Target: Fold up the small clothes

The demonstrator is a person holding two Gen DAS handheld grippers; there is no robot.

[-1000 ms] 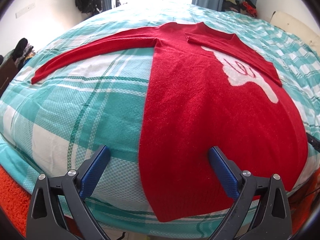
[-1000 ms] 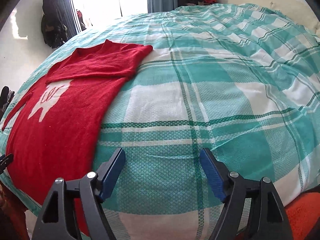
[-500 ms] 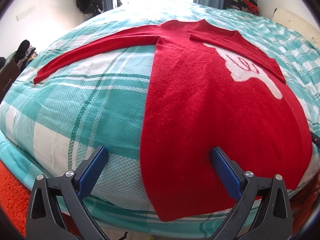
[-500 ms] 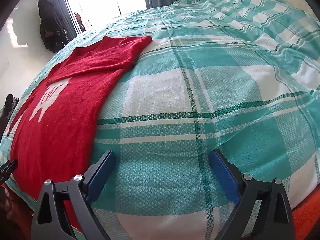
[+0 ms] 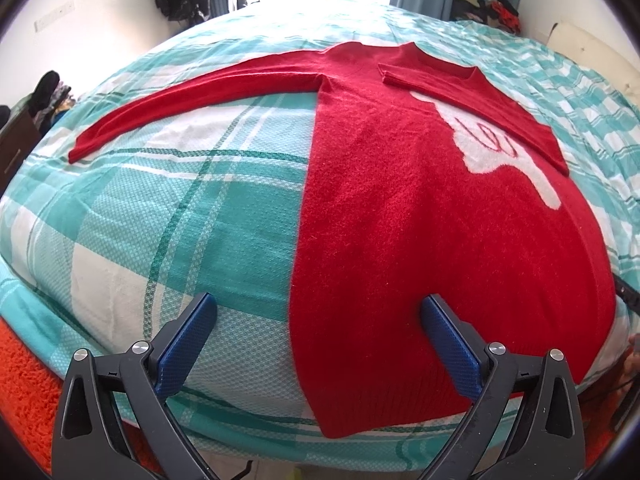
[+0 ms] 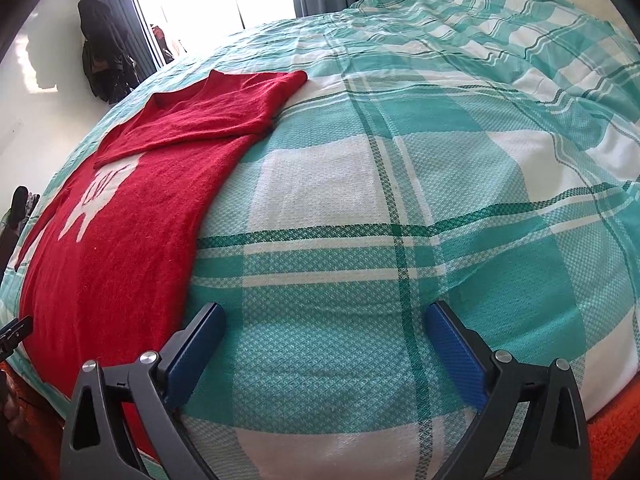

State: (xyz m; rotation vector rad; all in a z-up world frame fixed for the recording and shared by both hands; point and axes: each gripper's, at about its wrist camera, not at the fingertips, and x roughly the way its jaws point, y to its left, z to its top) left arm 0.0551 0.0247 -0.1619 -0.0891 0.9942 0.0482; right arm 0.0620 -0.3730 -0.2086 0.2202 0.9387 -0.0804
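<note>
The jaws of the left gripper (image 5: pixel 318 326) stand wide apart and hold nothing, low over the near left edge of the red sweater (image 5: pixel 420 216), probably ready to take that side. The right gripper (image 6: pixel 324 326) is also wide apart and empty over the bare checked bed cover (image 6: pixel 400 200). The sweater lies flat on the bed, one sleeve (image 5: pixel 472 102) already folded across the chest and the other sleeve (image 5: pixel 192 106) stretched out to the far left.

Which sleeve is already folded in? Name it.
The sleeve on the right of the left wrist view: it lies folded across the sweater's chest. The other sleeve stretches out flat on the bedspread.
</note>
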